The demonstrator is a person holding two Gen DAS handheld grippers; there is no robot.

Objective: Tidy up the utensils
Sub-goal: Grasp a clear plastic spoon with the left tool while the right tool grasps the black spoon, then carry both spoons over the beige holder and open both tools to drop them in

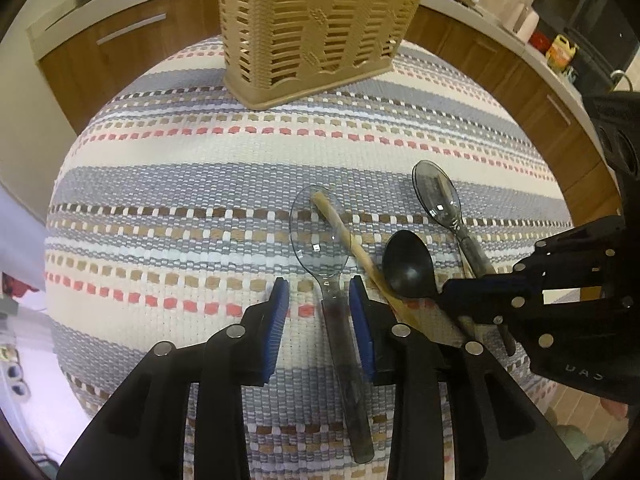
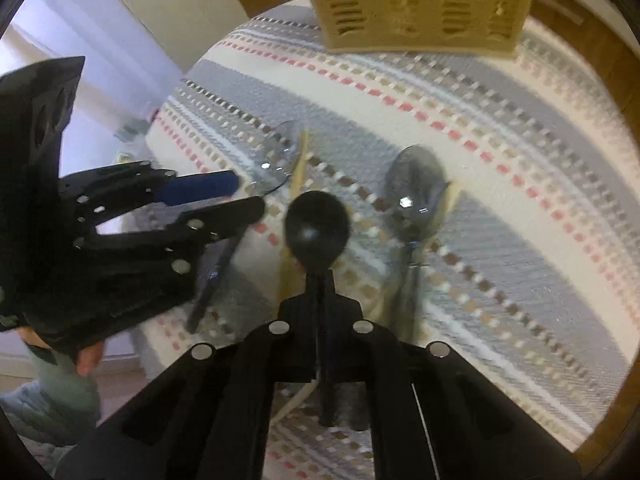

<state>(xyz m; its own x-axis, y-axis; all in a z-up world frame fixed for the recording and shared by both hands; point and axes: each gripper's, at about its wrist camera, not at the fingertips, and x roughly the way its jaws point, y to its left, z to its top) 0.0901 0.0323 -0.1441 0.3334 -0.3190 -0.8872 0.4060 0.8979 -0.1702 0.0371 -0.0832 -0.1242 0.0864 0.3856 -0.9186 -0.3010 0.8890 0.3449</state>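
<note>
A tan slotted utensil basket [image 1: 320,28] stands at the far side of the striped cloth; it also shows in the right wrist view [image 2: 420,4]. My left gripper [image 1: 320,300] is open, its blue pads either side of the handle of a clear plastic spoon [image 1: 320,232]. A wooden chopstick [image 1: 352,244] lies across that spoon's bowl. My right gripper [image 2: 320,304] is shut on the handle of a black spoon [image 2: 318,228], seen also in the left wrist view [image 1: 408,264]. A second clear spoon [image 1: 438,196] lies to the right [image 2: 416,196].
The striped woven cloth [image 1: 200,184] covers a round table. Wooden kitchen cabinets [image 1: 120,44] and a white counter curve behind it, with bottles and a paper roll [image 1: 528,24] at the back right. The left gripper [image 2: 208,196] shows at the left of the right wrist view.
</note>
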